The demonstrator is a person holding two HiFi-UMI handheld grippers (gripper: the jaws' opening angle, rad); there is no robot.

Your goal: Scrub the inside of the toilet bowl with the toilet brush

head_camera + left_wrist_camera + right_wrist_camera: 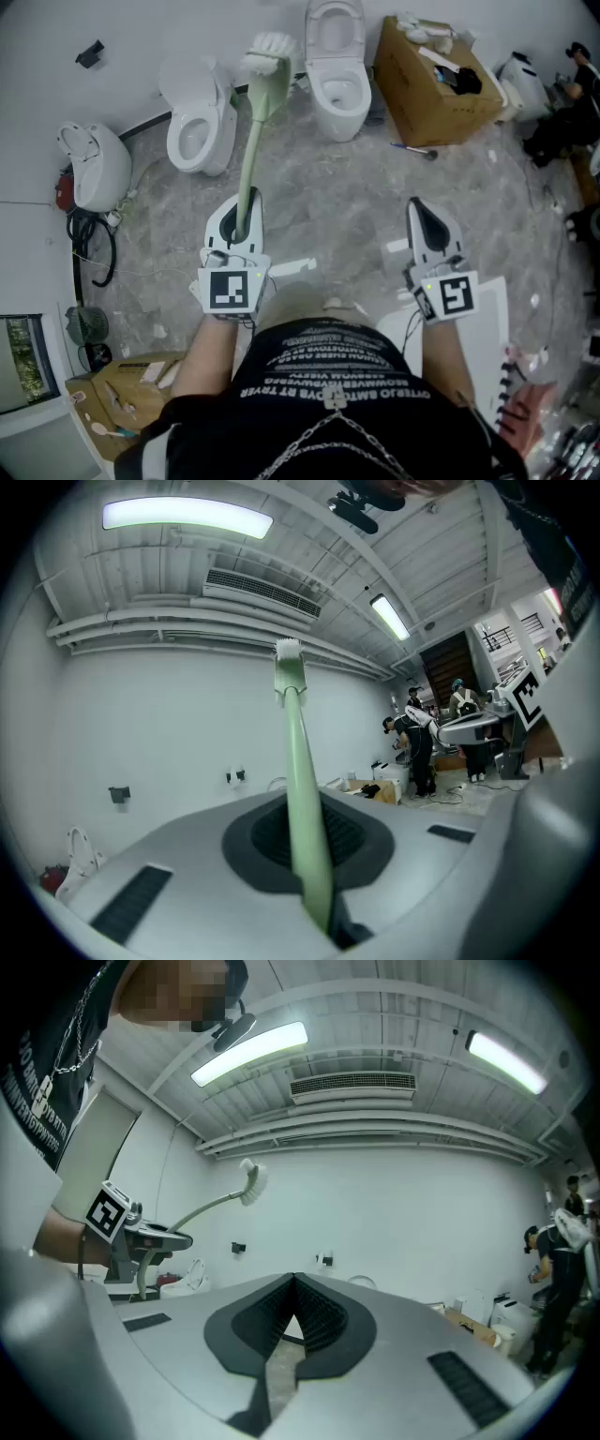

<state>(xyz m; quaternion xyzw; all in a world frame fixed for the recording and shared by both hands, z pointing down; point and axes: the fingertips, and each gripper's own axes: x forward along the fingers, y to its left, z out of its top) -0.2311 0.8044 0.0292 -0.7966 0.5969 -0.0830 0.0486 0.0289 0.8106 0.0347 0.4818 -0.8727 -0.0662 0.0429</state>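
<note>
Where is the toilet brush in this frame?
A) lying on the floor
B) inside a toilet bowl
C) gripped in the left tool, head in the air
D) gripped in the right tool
C: the left tool is shut on the toilet brush handle, bristles in the air; the right tool holds nothing.

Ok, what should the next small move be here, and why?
Probably move closer and tip the left gripper forward, lowering the brush head toward a toilet bowl. The brush is clamped but its head is raised in the air, outside either bowl. The right gripper is shut and empty.
</note>
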